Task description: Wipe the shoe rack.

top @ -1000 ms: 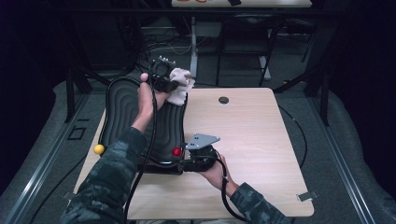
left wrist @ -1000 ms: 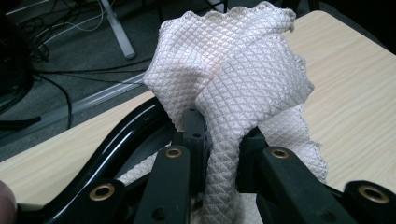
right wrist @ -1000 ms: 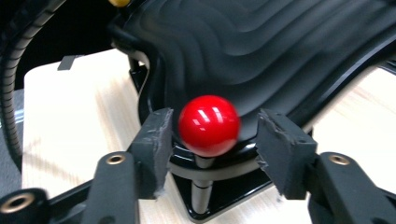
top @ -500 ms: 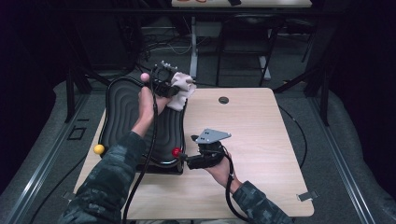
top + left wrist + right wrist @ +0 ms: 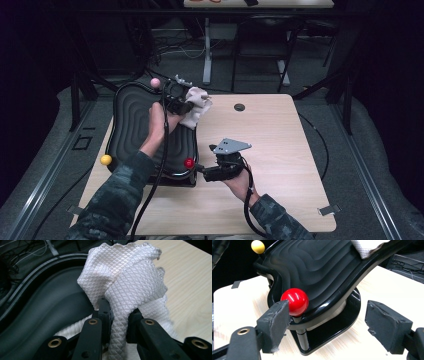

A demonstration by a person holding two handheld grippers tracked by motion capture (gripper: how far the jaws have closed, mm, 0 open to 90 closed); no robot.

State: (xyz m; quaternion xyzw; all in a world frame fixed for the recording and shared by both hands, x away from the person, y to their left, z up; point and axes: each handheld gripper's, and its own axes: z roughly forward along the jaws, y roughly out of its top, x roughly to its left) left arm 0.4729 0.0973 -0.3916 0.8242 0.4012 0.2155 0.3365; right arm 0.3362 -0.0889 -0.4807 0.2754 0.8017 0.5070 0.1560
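Right now the left tool (image 5: 186, 105), clamped on the cloth (image 5: 130, 277), hangs over the tray's (image 5: 132, 127) far right rim, while the right tool (image 5: 325, 325), jaws just opened, stands apart by the red knob (image 5: 295, 302) at the near corner.

- Dark room, little light beyond the tabletop.
- Grey carpeted floor (image 5: 320, 80) all around, with tangled cables (image 5: 170, 50) at the far side.
- Light wooden table (image 5: 300, 150) in the middle.
- Second desk (image 5: 260, 4) far behind, on pale metal legs (image 5: 207, 55).
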